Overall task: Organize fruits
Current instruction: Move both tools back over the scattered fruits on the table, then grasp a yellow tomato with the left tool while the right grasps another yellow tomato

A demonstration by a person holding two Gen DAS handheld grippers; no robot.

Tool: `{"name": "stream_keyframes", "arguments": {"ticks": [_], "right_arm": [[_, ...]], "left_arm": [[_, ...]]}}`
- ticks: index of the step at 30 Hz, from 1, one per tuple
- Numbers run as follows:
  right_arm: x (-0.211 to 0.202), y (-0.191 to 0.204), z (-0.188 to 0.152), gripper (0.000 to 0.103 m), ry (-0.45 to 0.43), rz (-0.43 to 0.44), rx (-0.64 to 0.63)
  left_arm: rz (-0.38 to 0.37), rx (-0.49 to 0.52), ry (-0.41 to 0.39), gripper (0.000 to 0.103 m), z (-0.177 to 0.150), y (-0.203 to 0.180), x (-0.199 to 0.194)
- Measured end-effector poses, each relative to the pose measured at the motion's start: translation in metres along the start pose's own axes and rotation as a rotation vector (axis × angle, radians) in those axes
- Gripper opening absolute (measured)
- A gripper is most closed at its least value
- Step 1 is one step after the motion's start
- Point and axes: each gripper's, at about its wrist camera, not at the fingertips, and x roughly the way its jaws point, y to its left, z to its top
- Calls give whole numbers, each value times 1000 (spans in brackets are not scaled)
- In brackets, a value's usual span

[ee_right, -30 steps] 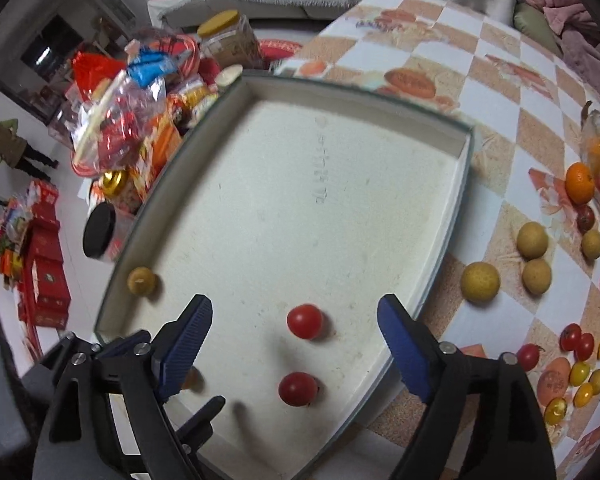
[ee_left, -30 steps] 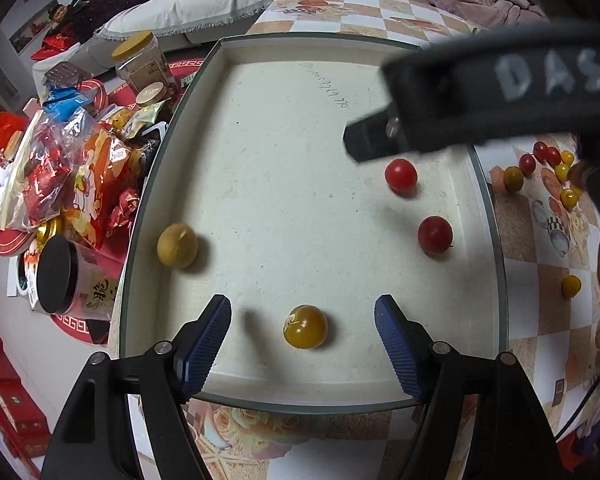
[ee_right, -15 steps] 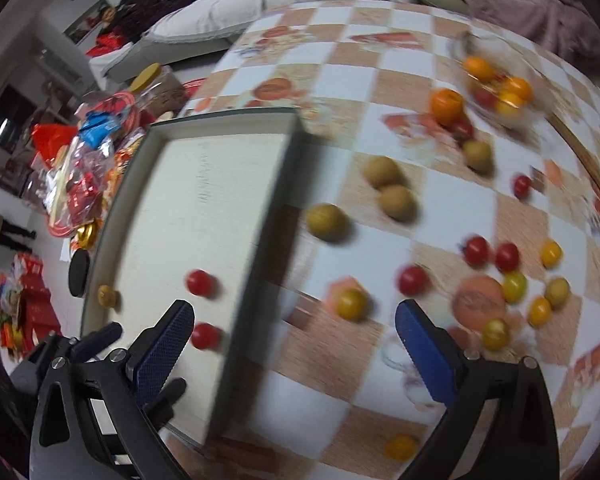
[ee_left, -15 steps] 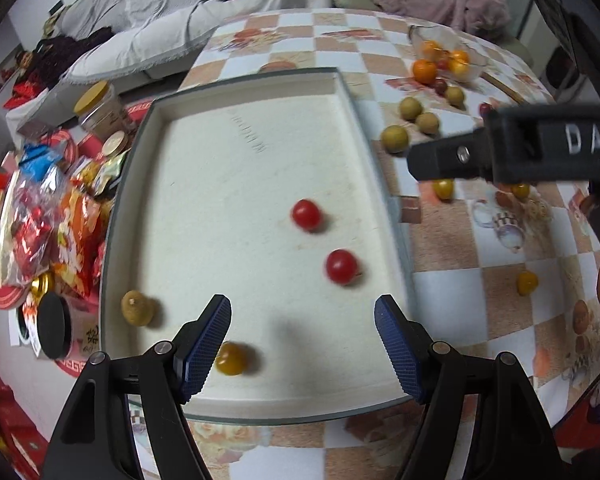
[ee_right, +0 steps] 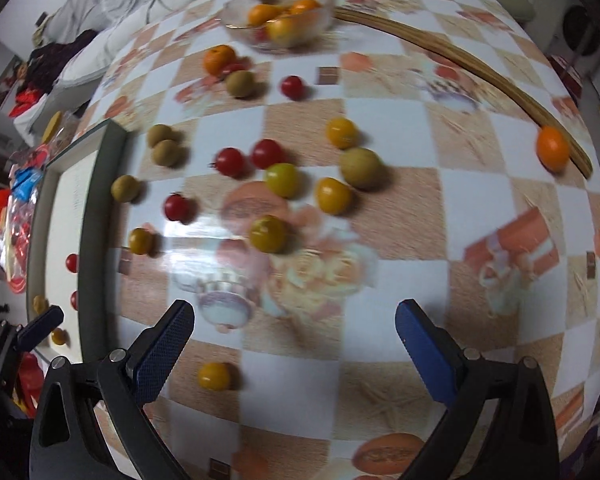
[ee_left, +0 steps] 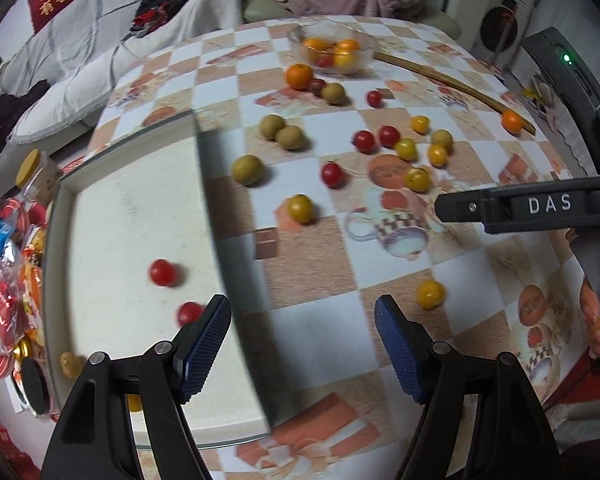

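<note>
Two red cherry tomatoes (ee_left: 163, 272) and two small yellow fruits now sit in the white tray (ee_left: 112, 216), while most of the fruit is scattered on the checkered tablecloth (ee_left: 320, 268). We have swung both cameras off the tray and toward that loose fruit within the last second (blur shows the motion). Our left gripper (ee_left: 302, 344) and right gripper (ee_right: 294, 344) are both spread wide and empty. The sorting looks barely begun, with a fresh pick likely next.
</note>
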Motion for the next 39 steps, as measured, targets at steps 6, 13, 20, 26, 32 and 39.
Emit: {"name": "stream_keyframes", "arguments": {"ticks": [6, 13, 20, 26, 32, 39], "right_arm": [[-2, -26, -1, 101, -3, -12, 37], [3, -37, 11, 101, -10, 4, 52], [14, -37, 33, 83, -7, 60, 53], [22, -31, 48, 67, -5, 75, 27], [27, -15, 55, 42, -5, 48, -27], [26, -18, 52, 22, -1, 79, -16]], "left_arm": [[-48, 41, 18, 75, 3, -37, 10], [-62, 56, 21, 75, 10, -65, 27], [-39, 53, 35, 75, 15, -75, 42], [-8, 46, 58, 75, 17, -81, 52], [16, 46, 72, 75, 16, -90, 55], [-44, 38, 69, 32, 13, -97, 48]]}}
